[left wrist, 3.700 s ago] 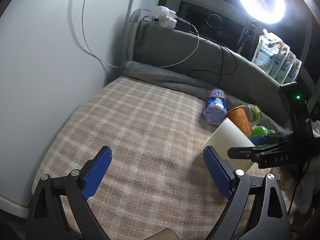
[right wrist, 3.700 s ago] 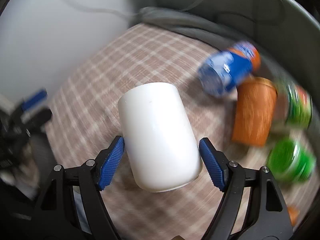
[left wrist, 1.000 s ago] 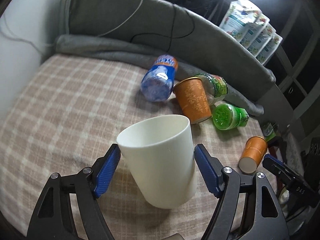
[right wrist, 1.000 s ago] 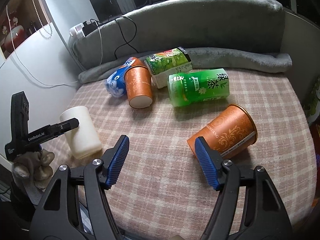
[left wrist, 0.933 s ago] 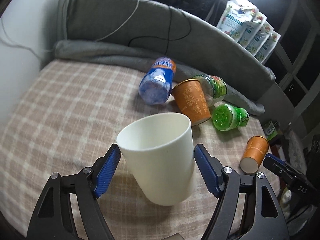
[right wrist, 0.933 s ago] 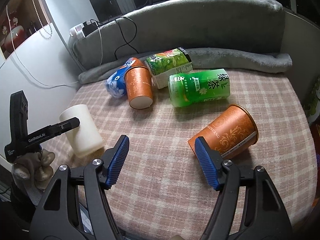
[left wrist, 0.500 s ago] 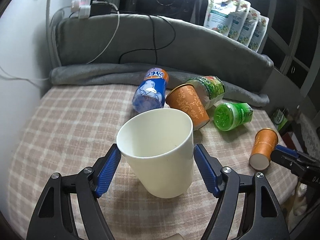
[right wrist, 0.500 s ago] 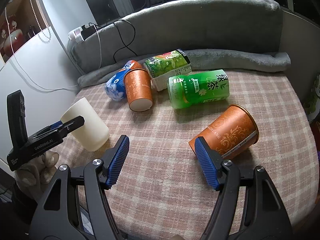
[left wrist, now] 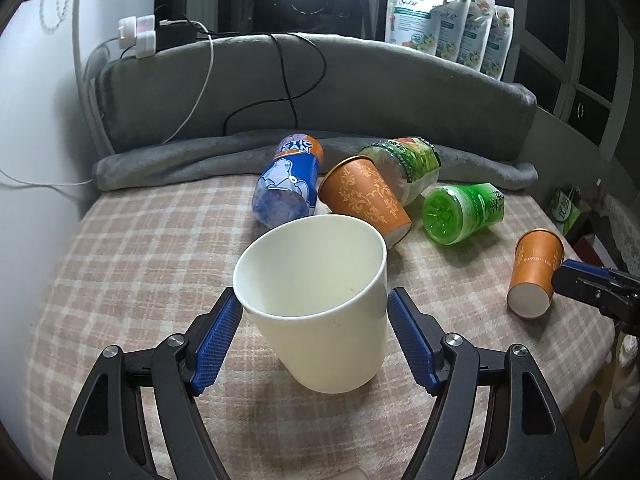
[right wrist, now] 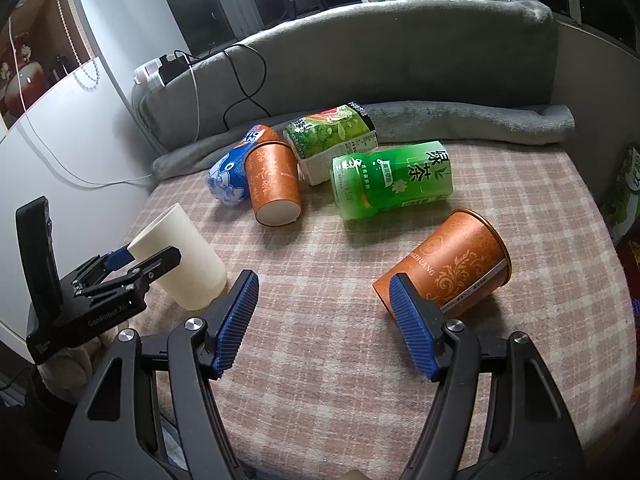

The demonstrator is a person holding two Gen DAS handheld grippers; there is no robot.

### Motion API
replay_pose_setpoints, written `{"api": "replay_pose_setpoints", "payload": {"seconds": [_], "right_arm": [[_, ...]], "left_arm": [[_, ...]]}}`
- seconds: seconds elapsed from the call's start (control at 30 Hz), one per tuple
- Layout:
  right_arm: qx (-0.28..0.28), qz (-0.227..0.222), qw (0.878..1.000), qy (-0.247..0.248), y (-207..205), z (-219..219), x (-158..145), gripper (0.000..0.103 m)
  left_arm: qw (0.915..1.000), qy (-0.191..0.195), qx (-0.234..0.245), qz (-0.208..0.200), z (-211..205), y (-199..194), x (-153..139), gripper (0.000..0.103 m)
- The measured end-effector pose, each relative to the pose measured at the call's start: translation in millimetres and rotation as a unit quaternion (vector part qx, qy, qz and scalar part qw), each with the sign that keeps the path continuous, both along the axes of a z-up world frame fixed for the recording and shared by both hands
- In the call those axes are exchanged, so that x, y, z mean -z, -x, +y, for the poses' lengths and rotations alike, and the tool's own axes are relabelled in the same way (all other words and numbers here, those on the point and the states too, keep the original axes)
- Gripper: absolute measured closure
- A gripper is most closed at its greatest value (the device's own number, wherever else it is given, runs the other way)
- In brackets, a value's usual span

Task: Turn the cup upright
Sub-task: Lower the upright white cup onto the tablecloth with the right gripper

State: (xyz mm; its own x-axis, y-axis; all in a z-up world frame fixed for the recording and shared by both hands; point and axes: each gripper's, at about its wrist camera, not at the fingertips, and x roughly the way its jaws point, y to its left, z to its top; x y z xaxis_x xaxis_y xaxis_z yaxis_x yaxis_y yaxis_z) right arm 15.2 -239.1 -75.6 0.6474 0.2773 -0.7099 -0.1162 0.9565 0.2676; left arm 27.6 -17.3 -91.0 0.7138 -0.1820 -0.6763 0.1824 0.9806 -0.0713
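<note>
My left gripper (left wrist: 314, 322) is shut on a cream-white cup (left wrist: 320, 300), mouth up and tilted a little toward the camera, its base at or just above the checked cloth (left wrist: 140, 248). In the right wrist view the white cup (right wrist: 180, 258) leans at the table's left edge in the left gripper (right wrist: 136, 258). My right gripper (right wrist: 324, 314) is open and empty above the cloth. An orange cup (right wrist: 448, 266) lies on its side just beyond its right finger; it also shows in the left wrist view (left wrist: 534, 272).
A second orange cup (left wrist: 366, 198) lies on its side at the back, beside a blue bottle (left wrist: 288, 182), a green carton (left wrist: 408, 164) and a green tea bottle (left wrist: 464, 212). A grey padded rim (left wrist: 320, 76) with cables rings the table's far side.
Since 3.7 s ago the white cup passed from the right gripper to the left. In the last second the left gripper turned it further toward upright; the right gripper stayed open and still.
</note>
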Motion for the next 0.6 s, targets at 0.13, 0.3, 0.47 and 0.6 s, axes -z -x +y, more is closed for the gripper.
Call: {"api": "replay_pose_setpoints", "payload": {"seconds": [0.13, 0.3, 0.47, 0.6], "right_arm": [[0.000, 0.000, 1.000, -0.001, 0, -1, -1, 0.032], [0.002, -0.005, 1.000, 0.001, 1, 0, -3, 0.032], [0.004, -0.007, 1.000, 0.002, 4, 0, -5, 0.032], [0.007, -0.008, 1.000, 0.001, 6, -2, -5, 0.032]], "left_arm": [[1.0000, -0.002, 0.006, -0.003, -3, 2, -1, 0.030], [0.9998, -0.005, 0.020, -0.003, -10, 7, -1, 0.032], [0.9997, 0.000, 0.025, 0.001, -14, 10, 0, 0.033], [0.9996, 0.006, 0.026, 0.005, -12, 11, 0, 0.033]]}}
